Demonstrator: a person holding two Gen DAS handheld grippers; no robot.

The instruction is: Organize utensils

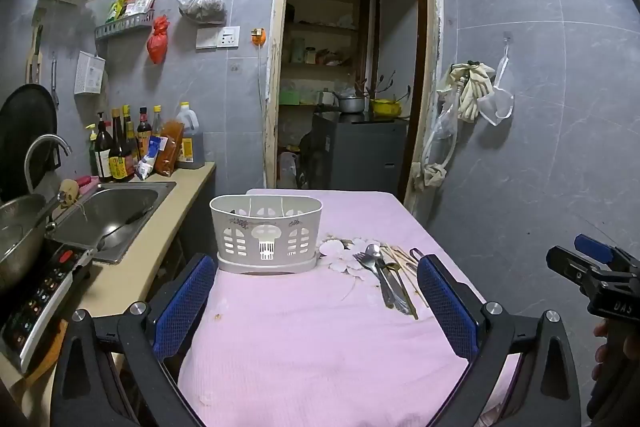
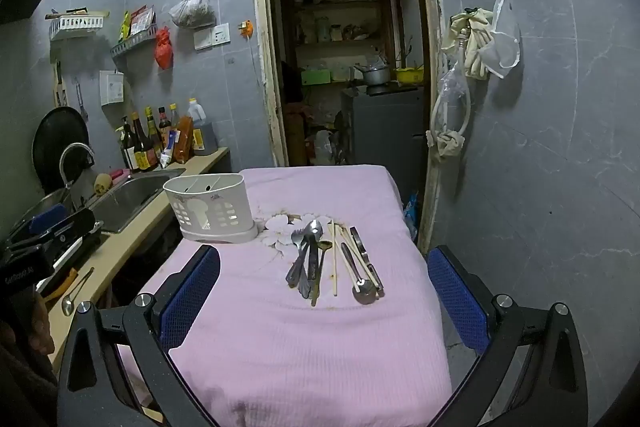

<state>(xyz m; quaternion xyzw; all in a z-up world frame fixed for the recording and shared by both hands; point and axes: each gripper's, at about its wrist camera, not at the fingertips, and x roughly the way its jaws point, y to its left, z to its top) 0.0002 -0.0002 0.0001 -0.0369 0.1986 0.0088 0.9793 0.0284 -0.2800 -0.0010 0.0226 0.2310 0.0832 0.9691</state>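
Left wrist view: the left tongs (image 1: 316, 301) gape wide and empty over the pink-covered desk (image 1: 304, 339); the white utensil holder (image 1: 266, 233) stands ahead, the utensils (image 1: 386, 275) lying just right of it.

Right wrist view: the right tongs (image 2: 324, 291) also stand wide, holding nothing, with the utensils (image 2: 334, 263) spread flat on the cloth between holder (image 2: 212, 209) and desk edge.

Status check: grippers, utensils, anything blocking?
Left gripper open, empty; right gripper open, empty. Loose metal utensils and chopsticks lie on pink tablecloth, right of white plastic slotted utensil holder, none visibly sorted. Path clear.
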